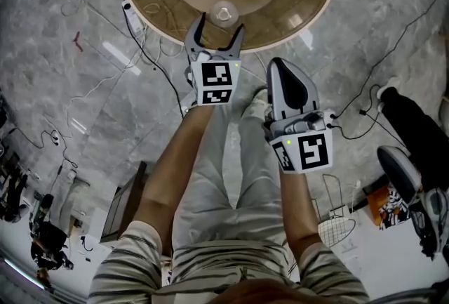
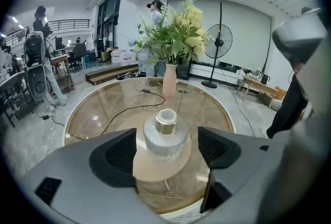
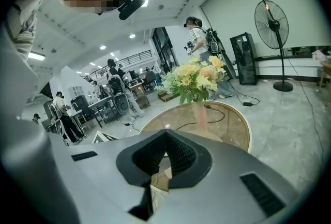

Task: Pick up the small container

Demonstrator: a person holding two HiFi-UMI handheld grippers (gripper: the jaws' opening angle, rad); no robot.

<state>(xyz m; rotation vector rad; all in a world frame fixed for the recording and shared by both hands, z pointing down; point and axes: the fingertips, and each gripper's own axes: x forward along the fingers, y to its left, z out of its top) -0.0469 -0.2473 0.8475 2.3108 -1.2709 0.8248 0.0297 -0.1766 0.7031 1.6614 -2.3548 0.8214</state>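
Lining up on the small container [image 2: 165,137], I have the left hand-held gripper [image 1: 222,23] spread wide. The jar stands straight ahead of it, between the two jaws, and neither of the pads [image 2: 121,155] touches it. It sits upright on the round glass bench [image 1: 151,11], its axis vertical and crossing the jaw line, so I judge a plain squeeze on its sides should take it. The right hand-held gripper [image 1: 280,62] is closed on nothing, off to the side and farther from the jar.
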